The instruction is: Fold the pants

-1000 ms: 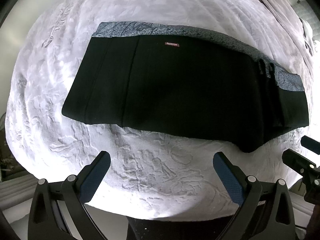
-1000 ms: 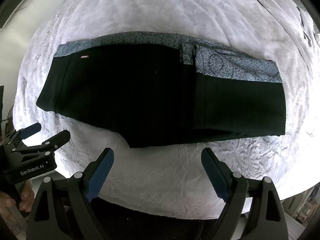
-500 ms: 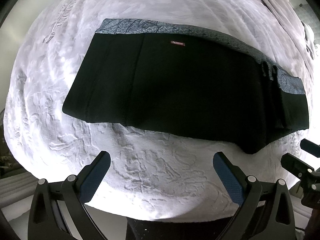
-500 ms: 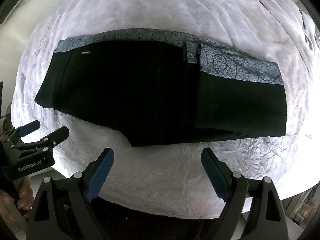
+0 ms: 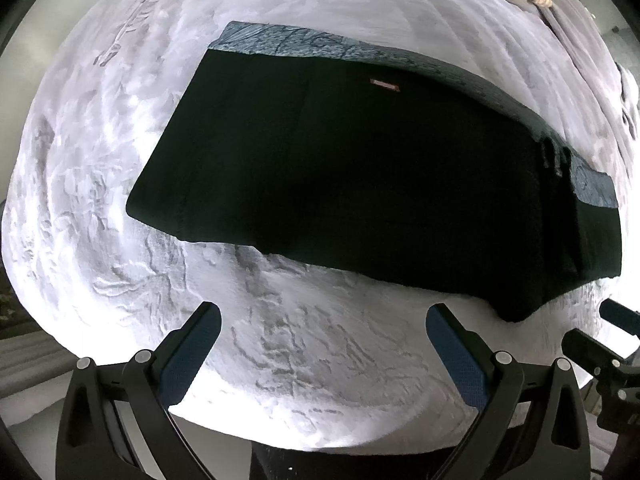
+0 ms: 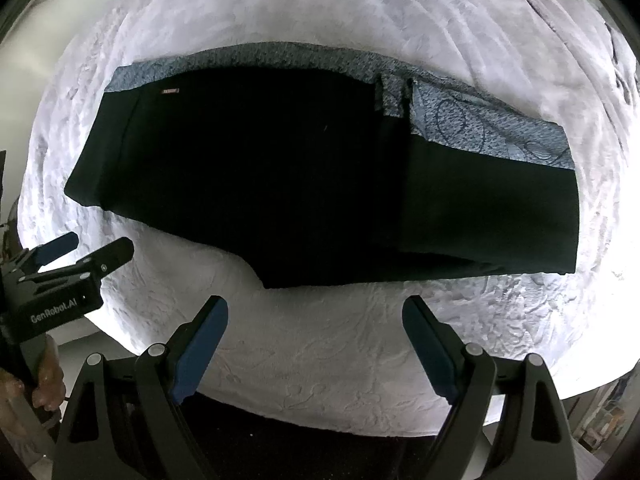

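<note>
At nine o'clock in the right wrist view, a person's hand (image 6: 44, 380) is gripping the left hand-held gripper (image 5: 322, 320), which is hanging wide apart with nothing between its blue pads (image 5: 188, 356). Toward the centre, the black pants (image 6: 304, 184) are lying folded flat on a white textured bed cover (image 6: 320, 340), their patterned blue-grey waistband (image 6: 492, 132) running along the twelve o'clock edge and a small red label (image 6: 170, 91) sitting near eleven o'clock. At six o'clock, the right hand-held gripper (image 6: 316, 320) is hovering spread wide, apart from the cloth.
</note>
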Demonstrator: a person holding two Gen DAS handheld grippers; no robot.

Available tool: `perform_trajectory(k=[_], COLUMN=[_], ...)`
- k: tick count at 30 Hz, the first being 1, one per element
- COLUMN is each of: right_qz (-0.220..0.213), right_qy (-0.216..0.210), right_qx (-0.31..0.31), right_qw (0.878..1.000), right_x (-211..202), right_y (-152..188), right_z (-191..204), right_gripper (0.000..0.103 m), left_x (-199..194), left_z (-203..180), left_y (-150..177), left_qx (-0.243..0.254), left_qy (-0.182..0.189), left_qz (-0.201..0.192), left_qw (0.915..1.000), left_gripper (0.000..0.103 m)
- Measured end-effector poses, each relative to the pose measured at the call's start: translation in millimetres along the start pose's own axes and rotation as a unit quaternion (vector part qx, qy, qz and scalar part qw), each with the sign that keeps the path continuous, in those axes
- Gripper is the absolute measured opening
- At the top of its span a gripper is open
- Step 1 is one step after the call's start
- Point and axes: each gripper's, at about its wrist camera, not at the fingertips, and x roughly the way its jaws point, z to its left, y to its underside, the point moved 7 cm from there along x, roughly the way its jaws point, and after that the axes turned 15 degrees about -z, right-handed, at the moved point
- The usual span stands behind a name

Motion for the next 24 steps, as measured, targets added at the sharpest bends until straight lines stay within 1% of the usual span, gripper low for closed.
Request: perform_trajectory(k=[7, 9, 11, 12, 13, 14, 15, 17, 19, 21, 24], right_qz=[0.008, 0.010, 0.012, 0.012, 0.013, 0.014, 0.015, 0.018, 0.023, 0.028, 0.037], right_qy=[0.001, 0.001, 0.003, 0.004, 0.004, 0.005, 0.006, 0.009, 0.011, 0.014, 0.016], right_qx=[-0.006, -0.006, -0.007, -0.007, -0.006, -0.005, -0.004, -0.002, -0.001, -0.003, -0.007], right_qw=[1.000, 1.000, 1.000, 1.000, 1.000, 1.000, 1.000, 1.000, 1.000, 1.000, 0.999], right_x=[5.8, 7.2, 8.7, 9.0, 9.4, 10.0, 10.6, 11.8, 13.6, 15.8, 19.2], right_y=[-0.6, -0.4, -0.5, -0.6, -0.7, -2.0, -1.9, -0.7, 1.1, 2.9, 8.6], right_z=[2.8, 3.0, 2.7, 2.1, 1.5, 1.2, -0.2, -2.4, -5.4, -6.6, -7.5], right_gripper=[0.091, 0.091, 0.091, 0.091, 0.091, 0.091, 0.091, 0.091, 0.091, 0.091, 0.091], left_x=[7.2, 8.2, 8.2, 7.8, 7.6, 7.5, 7.9, 11.3, 19.5, 30.8, 40.6], left_z=[10.6, 14.2, 22.3, 29.5, 39.2, 45.6, 54.8, 68.7, 79.3, 82.6, 74.3], left_y=[-3.8, -6.6, -13.5, -17.7, -22.4, -24.1, -27.5, -31.7, -32.8, -29.3, -26.6], left_qx=[-0.011, -0.021, -0.044, -0.068, -0.103, -0.124, -0.149, -0.175, -0.180, -0.188, -0.189], left_qy=[0.012, 0.023, 0.046, 0.066, 0.095, 0.113, 0.134, 0.163, 0.167, 0.178, 0.186], left_qz=[0.001, -0.004, -0.016, -0.023, -0.032, -0.038, -0.046, -0.058, -0.063, -0.055, -0.056], left_qw=[0.9999, 0.9995, 0.9978, 0.9952, 0.9896, 0.9851, 0.9787, 0.9692, 0.9674, 0.9643, 0.9626], left_gripper=[0.103, 0.103, 0.103, 0.103, 0.103, 0.103, 0.103, 0.103, 0.103, 0.103, 0.103])
